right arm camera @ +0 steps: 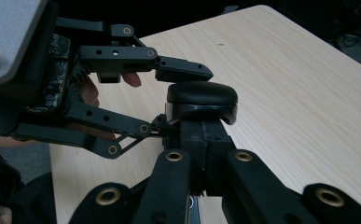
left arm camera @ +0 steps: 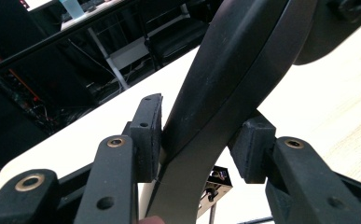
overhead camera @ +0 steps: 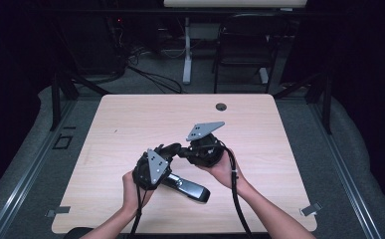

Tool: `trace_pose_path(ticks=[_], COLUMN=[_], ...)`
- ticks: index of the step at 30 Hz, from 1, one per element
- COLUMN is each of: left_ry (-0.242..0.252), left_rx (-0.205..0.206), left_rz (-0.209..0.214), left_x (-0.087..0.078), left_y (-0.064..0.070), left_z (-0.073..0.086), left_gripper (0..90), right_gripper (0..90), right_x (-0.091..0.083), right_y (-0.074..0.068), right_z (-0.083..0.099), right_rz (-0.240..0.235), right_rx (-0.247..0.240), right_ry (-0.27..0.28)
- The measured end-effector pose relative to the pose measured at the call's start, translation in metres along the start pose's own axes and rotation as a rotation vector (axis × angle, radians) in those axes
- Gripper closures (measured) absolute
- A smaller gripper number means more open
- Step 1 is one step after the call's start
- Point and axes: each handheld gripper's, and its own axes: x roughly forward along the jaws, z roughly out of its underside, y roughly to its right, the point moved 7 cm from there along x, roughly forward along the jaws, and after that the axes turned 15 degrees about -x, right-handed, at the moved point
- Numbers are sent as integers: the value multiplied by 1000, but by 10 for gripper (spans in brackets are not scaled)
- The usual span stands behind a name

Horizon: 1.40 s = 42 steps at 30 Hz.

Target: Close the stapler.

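So right now I've got both hand-held grippers on the same thing, a curved black handle-shaped tool [overhead camera: 187,186] that runs from near the front edge of the counter [overhead camera: 130,124] up toward the middle. My left hand-held gripper [left arm camera: 201,140] has its pads [left arm camera: 149,135] pressed on either side of the tool's thick curved body, so it's clamped there, I'd say to keep the thing from twisting. My right hand-held gripper [right arm camera: 201,140] is closed tight around the narrow end just under the rounded black cap [right arm camera: 202,95], which looks like the part I'm meant to work on. The left one's jaws sit right beside that cap in the right gripper view. Two grips that close together make sense if I'm pulling or bending one end against the other.
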Motion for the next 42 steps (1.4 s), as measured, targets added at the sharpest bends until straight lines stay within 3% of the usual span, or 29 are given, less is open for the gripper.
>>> trace_pose_path(ticks=[5, 7, 11, 16, 22, 27, 34, 42], left_ry=[-10, -35, -81, -98, -116, -146, -167, -241], left_rx=[-3, -35, -60, -73, -74, -89, -137, -200], left_rz=[20, 51, 113, 146, 218, 263, 266, 208], left_x=[0, 2, 4, 1, -7, -14, -13, -3], left_y=[1, 1, -1, -8, -18, -33, -53, -70], left_z=[0, 1, 3, 2, 4, 10, 15, 25], left_gripper=[569, 538, 439, 331, 207, 158, 153, 120], right_gripper=[900, 900, 900, 900, 900, 900, 900, 900], right_x=[-1, 1, 4, 1, 0, -2, -4, -4], right_y=[2, 2, 3, 6, 5, 4, 3, 2], right_z=[3, 4, 8, 13, 19, 25, 33, 39], right_rz=[4, 3, 2, -11, -21, -23, -16, -15], right_rx=[20, 22, 18, 25, 30, 38, 53, 62], right_ry=[6, 8, -5, 8, 3, -9, -22, -39])
